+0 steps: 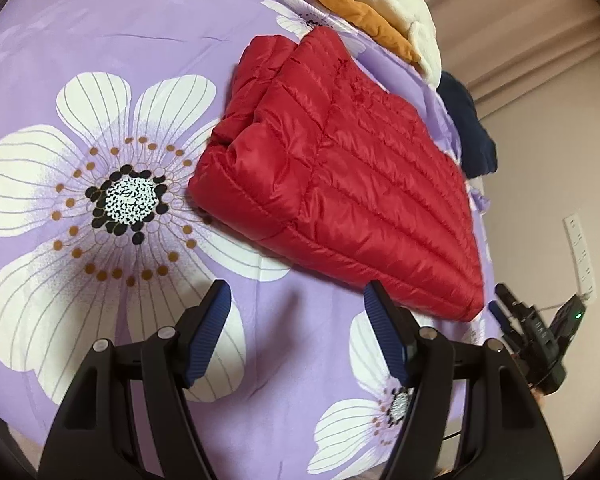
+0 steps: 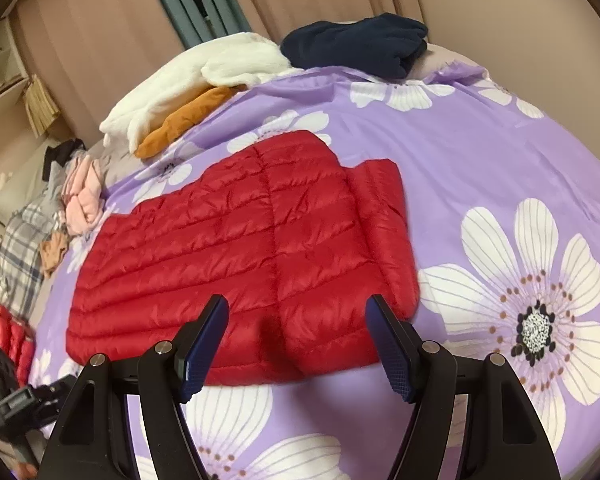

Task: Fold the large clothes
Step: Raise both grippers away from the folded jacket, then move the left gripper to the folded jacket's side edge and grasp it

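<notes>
Showing only rightward: pink clothes beside jacket.

Red quilted jacket; purple sheet w/ white flowers.

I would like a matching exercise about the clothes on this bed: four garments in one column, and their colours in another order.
Things:
1. puffer jacket
2. fleecy garment
3. garment under the fleecy one
4. folded garment at the far edge of the bed cover, seen in the right wrist view

Colours:
A. dark navy
B. white
C. red
D. orange-brown

Pairs: 1-C, 2-B, 3-D, 4-A
</notes>
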A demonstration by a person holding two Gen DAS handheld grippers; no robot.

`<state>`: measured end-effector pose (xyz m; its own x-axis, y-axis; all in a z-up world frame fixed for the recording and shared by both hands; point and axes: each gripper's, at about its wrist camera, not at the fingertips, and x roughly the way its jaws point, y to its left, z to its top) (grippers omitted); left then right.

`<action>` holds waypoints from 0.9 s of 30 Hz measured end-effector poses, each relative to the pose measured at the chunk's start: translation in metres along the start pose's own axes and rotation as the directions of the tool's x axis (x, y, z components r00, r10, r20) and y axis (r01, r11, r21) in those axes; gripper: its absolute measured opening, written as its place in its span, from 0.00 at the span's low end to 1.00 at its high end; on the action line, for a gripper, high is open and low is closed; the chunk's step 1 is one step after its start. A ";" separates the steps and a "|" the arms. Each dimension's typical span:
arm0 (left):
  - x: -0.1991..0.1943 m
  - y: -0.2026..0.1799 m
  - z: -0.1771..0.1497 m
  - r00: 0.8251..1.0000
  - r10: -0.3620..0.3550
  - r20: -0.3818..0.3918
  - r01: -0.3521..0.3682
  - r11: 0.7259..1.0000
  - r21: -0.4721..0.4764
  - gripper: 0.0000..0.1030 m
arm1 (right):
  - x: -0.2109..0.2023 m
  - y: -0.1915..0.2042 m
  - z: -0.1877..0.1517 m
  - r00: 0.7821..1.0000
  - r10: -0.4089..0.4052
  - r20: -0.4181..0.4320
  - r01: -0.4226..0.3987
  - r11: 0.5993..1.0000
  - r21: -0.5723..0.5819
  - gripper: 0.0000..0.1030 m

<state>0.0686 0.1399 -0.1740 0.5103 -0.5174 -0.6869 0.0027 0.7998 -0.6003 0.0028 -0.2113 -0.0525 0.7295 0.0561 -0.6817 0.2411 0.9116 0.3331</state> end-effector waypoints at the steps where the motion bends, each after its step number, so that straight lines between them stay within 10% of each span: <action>1: -0.001 0.003 0.001 1.000 -0.024 0.001 0.024 1.000 -0.019 0.68 | 0.001 0.002 0.000 1.000 -0.003 0.001 0.003 1.000 -0.006 0.69; 27: 0.011 0.030 0.022 0.981 -0.193 -0.016 0.186 0.961 -0.204 0.77 | 0.014 0.055 -0.005 0.999 0.041 -0.014 -0.043 0.983 -0.180 0.69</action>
<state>0.0934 0.1653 -0.1905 0.4860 -0.6669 -0.5648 -0.0779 0.6107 -0.7880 0.0228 -0.1585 -0.0470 0.7296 0.0994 -0.6766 0.0904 0.9667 0.2395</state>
